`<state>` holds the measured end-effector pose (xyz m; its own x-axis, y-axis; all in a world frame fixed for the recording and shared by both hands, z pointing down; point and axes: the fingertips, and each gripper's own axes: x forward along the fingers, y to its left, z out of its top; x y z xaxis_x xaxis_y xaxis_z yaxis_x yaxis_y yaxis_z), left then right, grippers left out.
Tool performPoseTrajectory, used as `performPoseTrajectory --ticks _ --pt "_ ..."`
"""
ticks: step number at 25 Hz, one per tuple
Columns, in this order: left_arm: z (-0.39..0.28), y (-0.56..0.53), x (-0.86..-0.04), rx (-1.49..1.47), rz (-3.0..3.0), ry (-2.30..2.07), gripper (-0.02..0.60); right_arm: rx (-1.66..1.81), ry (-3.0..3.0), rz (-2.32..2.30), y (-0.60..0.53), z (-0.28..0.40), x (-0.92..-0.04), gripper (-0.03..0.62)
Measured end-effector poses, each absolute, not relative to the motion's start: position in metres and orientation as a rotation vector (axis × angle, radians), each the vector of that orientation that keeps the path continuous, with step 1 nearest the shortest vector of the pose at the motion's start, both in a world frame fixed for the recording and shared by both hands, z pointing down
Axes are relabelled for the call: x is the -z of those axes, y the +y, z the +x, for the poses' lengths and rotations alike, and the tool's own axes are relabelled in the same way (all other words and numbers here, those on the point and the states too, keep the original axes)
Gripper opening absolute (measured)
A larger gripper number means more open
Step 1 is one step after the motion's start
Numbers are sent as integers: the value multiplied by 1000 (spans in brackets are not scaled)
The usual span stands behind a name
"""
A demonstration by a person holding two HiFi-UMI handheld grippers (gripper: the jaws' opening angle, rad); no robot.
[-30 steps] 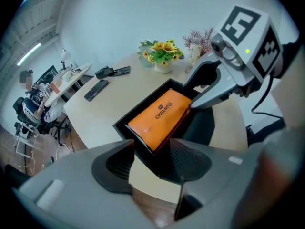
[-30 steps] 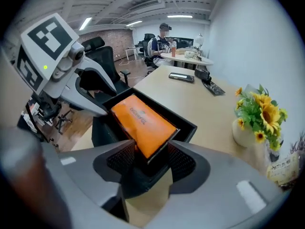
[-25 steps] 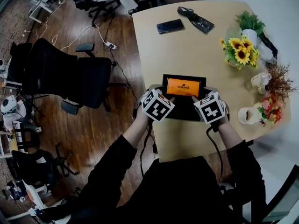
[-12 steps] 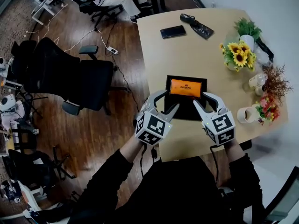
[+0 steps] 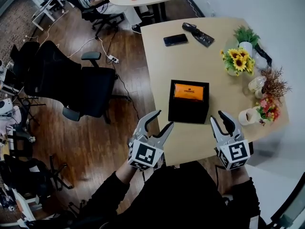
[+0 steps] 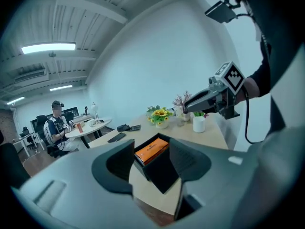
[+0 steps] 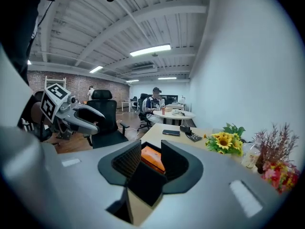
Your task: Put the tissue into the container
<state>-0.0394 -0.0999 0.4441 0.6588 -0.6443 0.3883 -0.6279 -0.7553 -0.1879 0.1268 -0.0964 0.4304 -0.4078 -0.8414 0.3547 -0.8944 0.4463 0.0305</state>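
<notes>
So the orange tissue pack (image 5: 189, 91) is sitting inside the black container (image 5: 188, 109), tucked against its far wall, and you can see the container's dark floor in front of it. The container is roughly mid-desk (image 5: 190, 61), a bit toward the near edge.

Neither gripper is touching anything. The left gripper (image 5: 163, 119) hangs off the desk's left-near corner, mostly over the wood floor (image 5: 109, 137), with its jaws clearly apart and nothing between them. In the left gripper view you look straight through the gap at the container, with the orange pack showing inside. The right gripper (image 5: 220, 118) is over the near edge of the desk, just off the container's right-near corner. Its jaws are closing, there's only a narrow gap left, and nothing is in there. The right gripper view only shows the container and a slice of the pack well beyond the jaws.

Other stuff on the desk:
- a phone (image 5: 175, 39) at the far side
- a pot of sunflowers (image 5: 237, 61) along the right edge
- a white mug (image 5: 248, 116) near the right gripper, well apart from the container

A black office chair (image 5: 78, 80) stands on the floor left of the desk.
</notes>
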Motion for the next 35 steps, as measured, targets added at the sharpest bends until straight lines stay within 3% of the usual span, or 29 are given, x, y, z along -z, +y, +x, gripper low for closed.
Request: performPoseTrajectory --ticks 10,35 --pt "-90 -51 -450 632 -2849 1118 210 -251 -2363 1654 -40 138 -413 115" --pt "-83 -30 -437 493 -2905 1082 198 -280 -2378 1734 -13 136 -417 96"
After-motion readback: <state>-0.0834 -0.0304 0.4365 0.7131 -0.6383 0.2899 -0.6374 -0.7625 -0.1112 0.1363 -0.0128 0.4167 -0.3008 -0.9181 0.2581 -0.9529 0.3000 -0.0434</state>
